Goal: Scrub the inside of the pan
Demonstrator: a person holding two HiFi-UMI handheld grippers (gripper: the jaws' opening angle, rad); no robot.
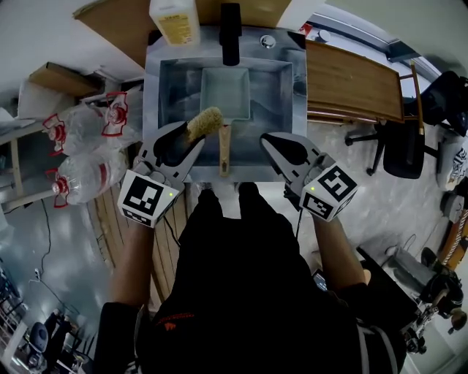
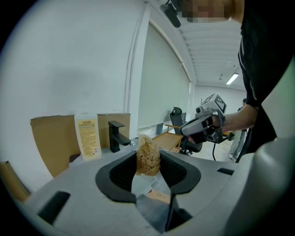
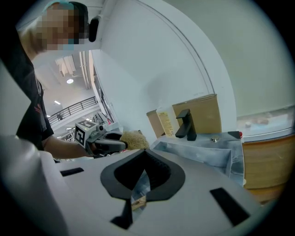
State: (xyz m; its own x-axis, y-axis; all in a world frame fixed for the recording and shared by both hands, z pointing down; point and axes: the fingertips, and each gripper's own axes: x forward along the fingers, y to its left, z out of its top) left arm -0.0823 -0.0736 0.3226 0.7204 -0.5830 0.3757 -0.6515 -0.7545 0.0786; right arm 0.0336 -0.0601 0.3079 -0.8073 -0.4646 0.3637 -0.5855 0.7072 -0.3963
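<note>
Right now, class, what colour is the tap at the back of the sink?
The tap is black; the head view shows it best.

Layout of the sink station, seen from above.
The pan (image 1: 225, 91) lies in the sink (image 1: 157, 88), its handle pointing toward the person. Behind the sink stands the faucet (image 1: 230, 33), with a bottle (image 1: 175, 20) to its left. The left claw (image 1: 191, 134) hangs over the sink's near left part with the scrubber (image 1: 205, 120) between its jaws, just left of the handle. The right claw (image 1: 269, 139), jaws together, hangs over the near right part, apart from the pan. A wooden worktop (image 1: 351, 80) lies right of the sink, with an office chair (image 1: 402, 146) beyond it. Bags (image 1: 80, 146) lie to the left.
</note>
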